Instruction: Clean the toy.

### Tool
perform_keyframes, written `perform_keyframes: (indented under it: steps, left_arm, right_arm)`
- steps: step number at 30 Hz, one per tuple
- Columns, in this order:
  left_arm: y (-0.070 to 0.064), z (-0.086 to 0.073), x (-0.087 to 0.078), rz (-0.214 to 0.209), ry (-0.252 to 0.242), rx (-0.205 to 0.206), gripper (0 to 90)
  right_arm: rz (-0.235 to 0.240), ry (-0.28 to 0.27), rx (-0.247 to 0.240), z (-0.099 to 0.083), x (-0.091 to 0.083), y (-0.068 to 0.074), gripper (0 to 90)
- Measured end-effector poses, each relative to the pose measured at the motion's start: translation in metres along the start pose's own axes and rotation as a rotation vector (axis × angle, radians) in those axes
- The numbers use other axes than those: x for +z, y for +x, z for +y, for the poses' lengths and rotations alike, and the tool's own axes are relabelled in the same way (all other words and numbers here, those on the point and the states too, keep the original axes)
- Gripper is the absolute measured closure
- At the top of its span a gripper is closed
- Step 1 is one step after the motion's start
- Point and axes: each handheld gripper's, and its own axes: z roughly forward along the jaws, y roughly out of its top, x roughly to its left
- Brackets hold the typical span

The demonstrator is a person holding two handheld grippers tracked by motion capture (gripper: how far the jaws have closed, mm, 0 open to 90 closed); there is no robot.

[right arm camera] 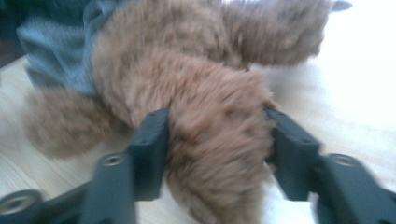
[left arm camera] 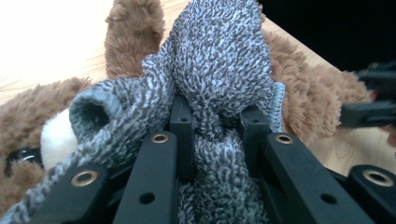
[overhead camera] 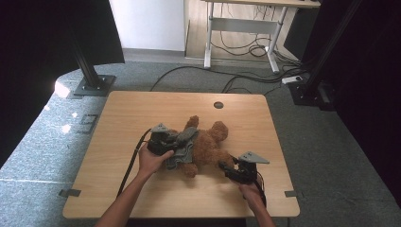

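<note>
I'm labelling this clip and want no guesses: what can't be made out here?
- Teddy bear face: left gripper view, grey knitted garment covers most.
- Which limb the right gripper clamps: its view is blurred; small in high view.
- Left gripper fingertips: buried in the garment.
- Garment's type: bunched up.

floor: grey carpet (overhead camera: pixel 331 142) around wooden table (overhead camera: pixel 142 113) | behind table: white-legged desk (overhead camera: pixel 246 23), black cables (overhead camera: pixel 246 47), white wall (overhead camera: pixel 146 23) | left of table: black post base (overhead camera: pixel 94 85)
</note>
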Motion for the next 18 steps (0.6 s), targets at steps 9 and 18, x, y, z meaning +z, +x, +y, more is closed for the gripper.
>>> perform_keyframes:
  steps: [9, 18]
  left_arm:
    - [-0.003, -0.005, 0.000, 0.005, -0.016, 0.001, 73.0]
    - [-0.008, -0.014, -0.005, -0.008, -0.014, 0.010, 73.2]
  right_arm:
    - [0.046, -0.025, 0.052, 0.041, 0.012, -0.016, 24.6]
    - [0.106, 0.080, 0.093, 0.021, 0.042, -0.017, 33.1]
